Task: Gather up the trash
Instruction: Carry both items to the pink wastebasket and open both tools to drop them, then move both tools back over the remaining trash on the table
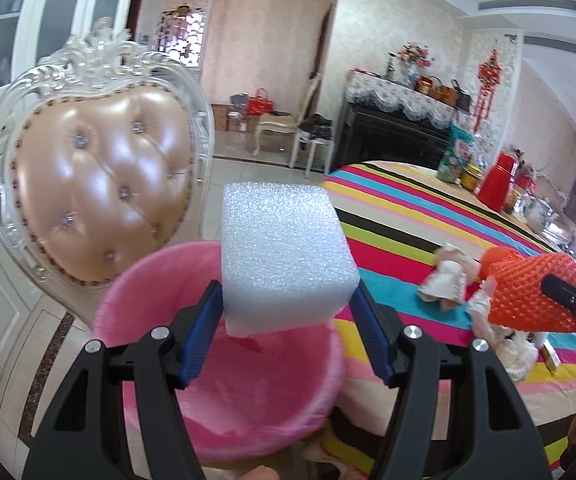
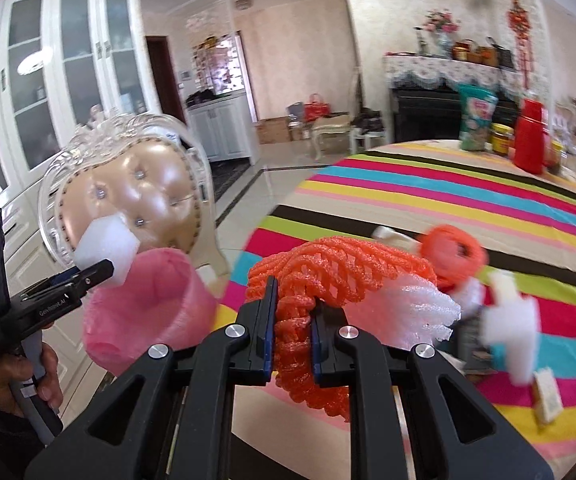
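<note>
My left gripper [image 1: 285, 320] is shut on a white foam block [image 1: 283, 248] and holds it over a pink bin [image 1: 263, 396] lined with a pink bag. In the right wrist view the block [image 2: 105, 248] and left gripper [image 2: 99, 272] show at the left above the bin [image 2: 147, 312]. My right gripper [image 2: 294, 316] is shut on an orange foam net [image 2: 328, 264], with a white foam net [image 2: 420, 312] beside it; the orange net also shows in the left wrist view [image 1: 528, 292]. More trash [image 2: 504, 312] lies on the striped tablecloth [image 2: 448, 200].
An ornate chair [image 1: 99, 196] stands behind the bin. At the table's far end are a red thermos [image 2: 530, 136], jars and a snack bag [image 2: 476, 116]. A small card [image 2: 548, 400] lies near the table's front edge.
</note>
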A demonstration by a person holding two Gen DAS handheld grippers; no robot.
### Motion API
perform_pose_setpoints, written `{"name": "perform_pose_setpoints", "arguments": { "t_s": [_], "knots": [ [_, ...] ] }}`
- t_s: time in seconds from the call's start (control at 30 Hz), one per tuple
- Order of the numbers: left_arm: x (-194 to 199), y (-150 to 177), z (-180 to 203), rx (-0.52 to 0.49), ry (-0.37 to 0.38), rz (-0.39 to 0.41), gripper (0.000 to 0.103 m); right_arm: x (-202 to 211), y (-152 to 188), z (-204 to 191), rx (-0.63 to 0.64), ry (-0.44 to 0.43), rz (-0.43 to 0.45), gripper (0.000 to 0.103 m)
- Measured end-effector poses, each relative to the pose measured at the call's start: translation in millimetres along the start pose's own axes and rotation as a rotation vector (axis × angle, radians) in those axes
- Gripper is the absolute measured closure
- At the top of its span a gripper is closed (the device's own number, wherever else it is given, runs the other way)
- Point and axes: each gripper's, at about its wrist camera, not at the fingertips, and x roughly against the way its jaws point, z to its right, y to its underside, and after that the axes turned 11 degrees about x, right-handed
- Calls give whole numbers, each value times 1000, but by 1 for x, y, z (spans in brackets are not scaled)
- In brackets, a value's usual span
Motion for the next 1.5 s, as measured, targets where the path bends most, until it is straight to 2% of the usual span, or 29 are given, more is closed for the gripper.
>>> {"name": "perform_pose_setpoints", "arguments": {
  "t_s": [0.4,0.8,0.83,0.87,0.93,1.07,1.3,1.5],
  "knots": [
    [1,-7,-56,46,-59,-5,40,-71,-35,-100,109,-157,-38,88],
    [-4,-10,-83,75,-91,-26,40,-128,-41,-150,170,-262,-99,87],
    [-5,-10,-84,79,-94,-28,37,-130,-41,-152,176,-272,-105,87],
    [-5,-10,-86,83,-95,-29,30,-134,-40,-154,182,-278,-111,85],
    [-3,-9,-87,89,-96,-26,26,-139,-38,-154,185,-279,-121,79],
    [0,-9,-87,101,-111,-20,23,-138,-33,-148,178,-267,-121,40],
    [4,-9,-72,96,-107,-10,20,-121,-28,-121,162,-220,-99,39],
    [0,-3,-43,60,-55,-13,19,-92,-14,-77,103,-141,-77,38]
  ]
}}
